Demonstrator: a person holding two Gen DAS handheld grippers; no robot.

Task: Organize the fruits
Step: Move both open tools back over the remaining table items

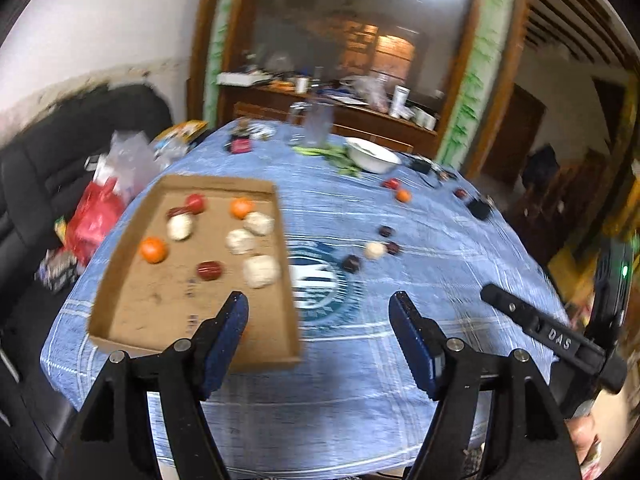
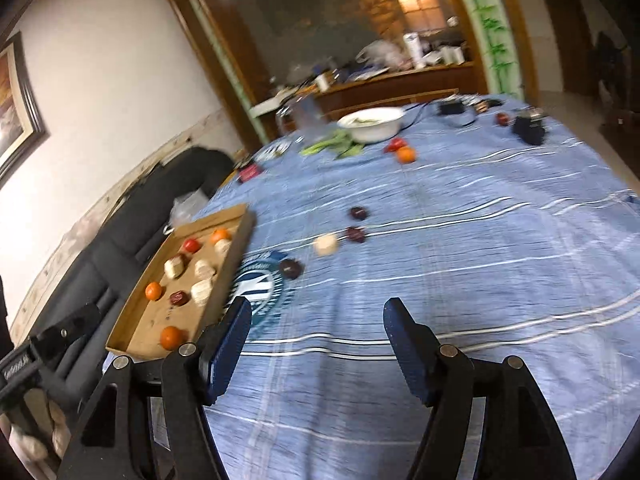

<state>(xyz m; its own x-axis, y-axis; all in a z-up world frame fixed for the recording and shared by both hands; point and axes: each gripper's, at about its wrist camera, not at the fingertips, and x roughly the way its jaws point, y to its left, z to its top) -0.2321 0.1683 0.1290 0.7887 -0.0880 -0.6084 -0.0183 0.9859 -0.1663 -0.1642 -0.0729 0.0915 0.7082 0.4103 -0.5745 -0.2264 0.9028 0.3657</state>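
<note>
Left gripper [image 1: 318, 306] and right gripper [image 2: 316, 312] both released, ribbed blue pads holding nothing, above the striped blue tablecloth [image 2: 460, 240], shallow cardboard tray [image 1: 120, 312] holding round oranges [image 1: 153, 249], pale lumpy fruits [image 1: 261, 271], wrinkled red dates [image 1: 209, 270], more fruit loose on the cloth [image 2: 326, 245], white bowl [image 1: 374, 156] beyond.

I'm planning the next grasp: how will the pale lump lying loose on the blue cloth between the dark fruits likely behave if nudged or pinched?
The pale lump looks rounded but knobbly, so it would probably wobble a little rather than roll far. The tablecloth looks soft and should slow it. Its rough-looking surface suggests little slip. The dark fruit close beside it might get bumped.
</note>
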